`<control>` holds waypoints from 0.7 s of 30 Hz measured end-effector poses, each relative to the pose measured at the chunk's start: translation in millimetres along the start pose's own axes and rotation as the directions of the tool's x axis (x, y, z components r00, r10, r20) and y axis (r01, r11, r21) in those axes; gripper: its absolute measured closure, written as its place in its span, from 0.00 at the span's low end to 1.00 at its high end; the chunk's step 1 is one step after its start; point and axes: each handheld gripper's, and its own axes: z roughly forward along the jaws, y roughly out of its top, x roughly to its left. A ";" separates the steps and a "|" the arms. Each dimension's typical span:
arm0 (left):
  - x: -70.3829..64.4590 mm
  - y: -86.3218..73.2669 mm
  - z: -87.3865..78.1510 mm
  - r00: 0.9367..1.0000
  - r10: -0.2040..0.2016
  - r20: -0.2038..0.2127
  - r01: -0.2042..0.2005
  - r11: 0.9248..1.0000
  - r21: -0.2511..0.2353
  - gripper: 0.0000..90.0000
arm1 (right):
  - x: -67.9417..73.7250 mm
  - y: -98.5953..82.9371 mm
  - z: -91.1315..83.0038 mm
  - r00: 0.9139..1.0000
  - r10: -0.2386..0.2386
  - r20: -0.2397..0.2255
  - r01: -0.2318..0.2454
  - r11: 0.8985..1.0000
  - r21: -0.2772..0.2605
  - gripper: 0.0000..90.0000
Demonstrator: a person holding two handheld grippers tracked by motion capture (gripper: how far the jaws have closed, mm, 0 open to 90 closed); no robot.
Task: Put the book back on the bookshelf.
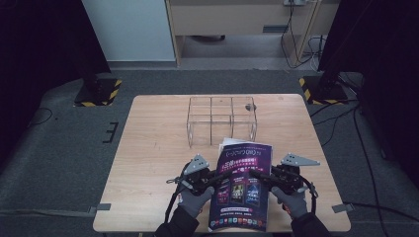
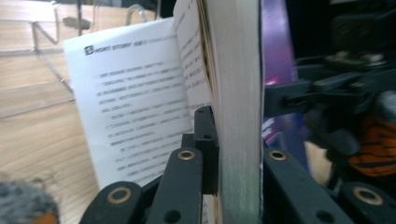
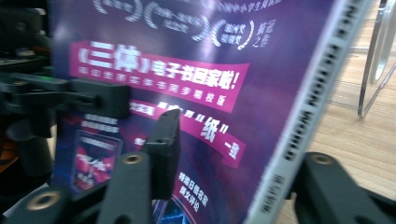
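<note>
Both hand-held grippers, left (image 1: 210,178) and right (image 1: 261,176), clamp opposite edges of the purple magazine (image 1: 241,187), jaws narrowly parted.

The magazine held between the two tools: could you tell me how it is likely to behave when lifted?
The magazine is probably floppy: in the left gripper view a loose page fans away from the block. It seems fairly thick, so moderately heavy. Its glossy purple cover may slip.
</note>
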 end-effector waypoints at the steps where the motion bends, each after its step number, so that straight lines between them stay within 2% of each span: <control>1: -0.6 0.0 -0.1 1.000 0.002 0.004 -0.002 1.000 -0.001 0.92 | -1.6 -0.6 1.3 1.000 0.007 -0.008 -0.007 1.000 0.001 0.54; 7: -3.3 0.6 1.0 0.999 0.025 0.033 -0.025 1.000 0.002 0.92 | -15.6 -5.4 11.2 0.996 0.070 -0.053 -0.070 0.997 0.018 0.45; 11: -4.3 -0.3 2.2 0.999 0.034 0.042 -0.034 0.999 0.006 0.92 | -23.8 -8.0 20.9 0.984 0.127 -0.127 -0.123 0.992 0.041 0.38; 13: -5.1 -0.8 2.3 0.998 0.046 0.033 -0.046 0.999 0.015 0.92 | -26.6 -9.3 28.0 0.974 0.155 -0.167 -0.147 0.987 0.063 0.35; 15: -3.5 -1.1 2.0 0.999 0.037 0.039 -0.037 0.999 0.014 0.92 | -28.6 -9.7 30.5 0.968 0.168 -0.185 -0.158 0.985 0.069 0.35; 17: -3.1 -1.1 2.4 0.998 0.036 0.044 -0.036 0.999 0.013 0.92 | -27.5 -9.6 30.3 0.968 0.167 -0.187 -0.158 0.985 0.065 0.36; 18: -3.2 -0.9 2.6 0.998 0.037 0.046 -0.038 0.999 0.014 0.92 | -27.4 -9.5 30.1 0.963 0.183 -0.197 -0.173 0.982 0.069 0.37; 21: -2.6 -1.0 2.7 0.998 0.036 0.043 -0.037 0.999 0.015 0.92 | -25.9 -8.8 28.4 0.961 0.195 -0.199 -0.184 0.980 0.071 0.44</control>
